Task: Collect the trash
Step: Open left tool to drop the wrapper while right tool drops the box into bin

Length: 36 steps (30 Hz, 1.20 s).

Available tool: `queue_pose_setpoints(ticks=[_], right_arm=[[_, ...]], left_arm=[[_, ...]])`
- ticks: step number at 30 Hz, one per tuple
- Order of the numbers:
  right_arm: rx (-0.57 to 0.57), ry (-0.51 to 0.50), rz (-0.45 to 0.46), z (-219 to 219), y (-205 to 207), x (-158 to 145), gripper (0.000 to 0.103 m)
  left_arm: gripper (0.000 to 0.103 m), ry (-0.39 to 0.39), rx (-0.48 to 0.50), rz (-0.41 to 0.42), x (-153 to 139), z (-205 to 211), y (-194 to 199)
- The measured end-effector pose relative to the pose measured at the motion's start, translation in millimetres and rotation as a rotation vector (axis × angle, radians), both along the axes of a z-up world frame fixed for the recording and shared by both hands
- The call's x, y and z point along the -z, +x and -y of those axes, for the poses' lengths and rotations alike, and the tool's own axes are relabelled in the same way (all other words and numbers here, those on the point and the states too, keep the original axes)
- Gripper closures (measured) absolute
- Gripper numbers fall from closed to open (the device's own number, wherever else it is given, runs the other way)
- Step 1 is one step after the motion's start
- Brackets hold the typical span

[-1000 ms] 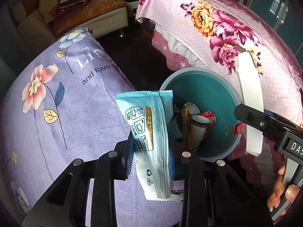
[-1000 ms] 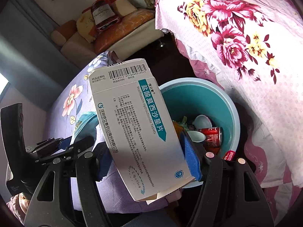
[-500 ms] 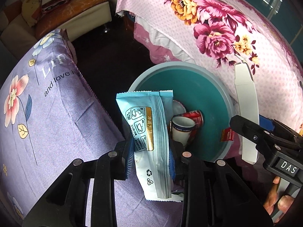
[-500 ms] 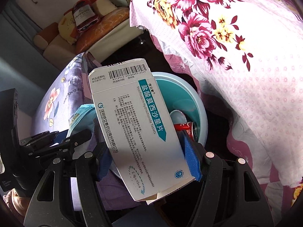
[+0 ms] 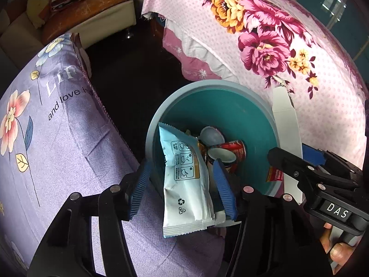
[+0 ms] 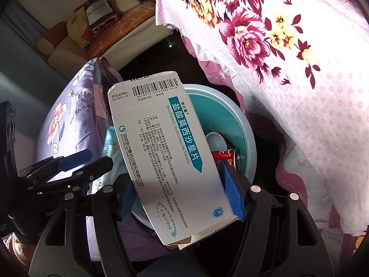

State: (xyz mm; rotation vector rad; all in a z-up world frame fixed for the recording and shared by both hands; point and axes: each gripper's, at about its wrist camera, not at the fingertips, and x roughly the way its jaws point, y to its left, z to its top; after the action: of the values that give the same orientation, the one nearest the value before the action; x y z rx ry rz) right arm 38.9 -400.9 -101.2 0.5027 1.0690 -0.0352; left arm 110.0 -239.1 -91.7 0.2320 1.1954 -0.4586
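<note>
Dropping trash into the bin

The left gripper point(image 5: 182, 184) has its fingers spread wide, and the packet point(image 5: 184, 180) hangs loose between them, tipping over the bin point(image 5: 230, 92). The right gripper point(image 6: 182, 191) is clamped on the box point(image 6: 166, 152), just above the bin rim. I think it is best to keep the left fingers wide so the packet falls in, then bring the box over the middle before letting go. The box hides much of the bin's inside, so how full it is stays unclear.
</note>
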Motion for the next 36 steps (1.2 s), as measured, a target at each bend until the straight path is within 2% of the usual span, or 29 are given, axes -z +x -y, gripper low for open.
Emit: queue_pose_setpoints(ticks=[3, 5, 33, 34, 36], right_arm=[[0.003, -0.003, -0.005, 1.4, 1.9, 0.2, 0.040], [0.004, -0.006, -0.008, 2.7, 2.6, 0.0, 0.040], [-0.077, -0.050, -0.068, -36.8, 17.1, 6.2, 0.039], [-0.079, -0.051, -0.069, -38.2, 16.9, 5.6, 0.038], [-0.079, -0.055, -0.067, -41.1, 16.1, 3.8, 0.026]], left_arm=[[0.021, 0.009, -0.009, 0.024, -3.1, -1.3, 1.4], [0.016, 0.012, -0.020, 0.032, -4.3, -4.1, 2.9], [0.012, -0.038, -0.157, 0.018, -4.6, -63.4, 0.8], [0.012, -0.041, -0.159, 0.017, -5.2, -64.6, 0.4], [0.012, -0.044, -0.163, 0.018, -6.3, -67.1, -0.5]])
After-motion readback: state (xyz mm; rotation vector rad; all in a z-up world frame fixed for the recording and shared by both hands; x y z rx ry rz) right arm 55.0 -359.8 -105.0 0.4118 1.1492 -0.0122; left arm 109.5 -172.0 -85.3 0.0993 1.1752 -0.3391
